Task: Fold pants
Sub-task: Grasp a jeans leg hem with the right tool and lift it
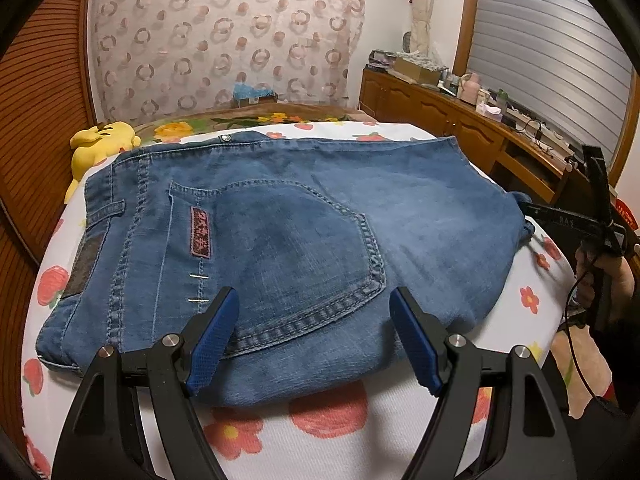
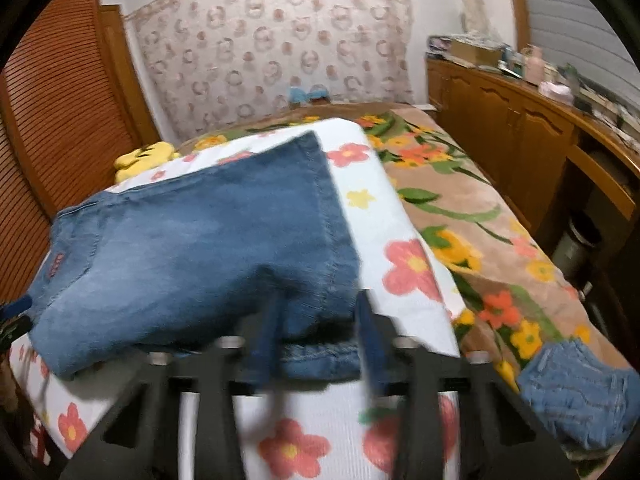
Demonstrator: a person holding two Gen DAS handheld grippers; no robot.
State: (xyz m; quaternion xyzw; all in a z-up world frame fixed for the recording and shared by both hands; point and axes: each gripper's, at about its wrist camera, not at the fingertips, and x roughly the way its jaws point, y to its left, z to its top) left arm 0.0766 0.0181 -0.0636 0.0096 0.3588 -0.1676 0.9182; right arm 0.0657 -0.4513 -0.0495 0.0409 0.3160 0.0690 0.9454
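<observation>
Blue denim pants (image 1: 288, 232) lie folded on a white flowered sheet (image 1: 328, 432), back pocket up and waistband to the left. My left gripper (image 1: 314, 320) is open with its blue pads over the near edge of the pants, holding nothing. The right gripper (image 1: 560, 220) shows at the pants' right end in the left wrist view. In the right wrist view the pants (image 2: 192, 248) fill the left half, and my right gripper (image 2: 320, 336) is blurred, jaws apart, with the folded denim edge between them.
A yellow plush toy (image 1: 100, 140) lies at the bed's far left. A wooden cabinet (image 1: 440, 108) with clutter runs along the right. A flowered blanket (image 2: 480, 220) covers the bed's right side, with another denim piece (image 2: 576, 396) on it.
</observation>
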